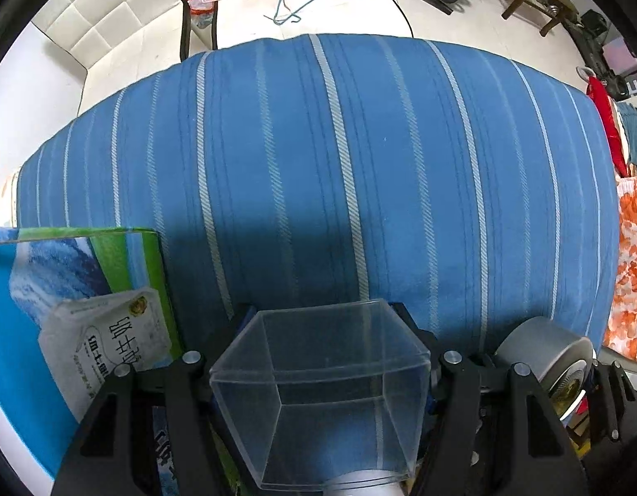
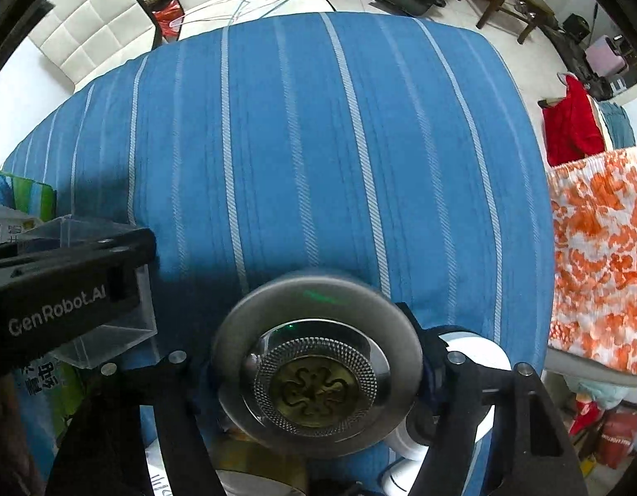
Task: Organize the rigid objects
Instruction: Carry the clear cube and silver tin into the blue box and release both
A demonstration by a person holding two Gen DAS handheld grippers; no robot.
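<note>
above blue striped bed [image 1: 360, 173], both grippers held low, pointing forward, side by side. left gripper [image 1: 322, 368] closed onto clear plastic box [image 1: 318, 392], box tilted, held off bedding. right gripper [image 2: 318, 372] clamped on round grey metal tin [image 2: 316, 368], embossed lid facing camera, slightly blurred. left gripper's side in right wrist view reads "genrobot.ai". at left, blue-green carton [image 1: 91, 256] lies on bed, white pouch [image 1: 107, 343] with chinese print on it, text not legible enough to read.
</note>
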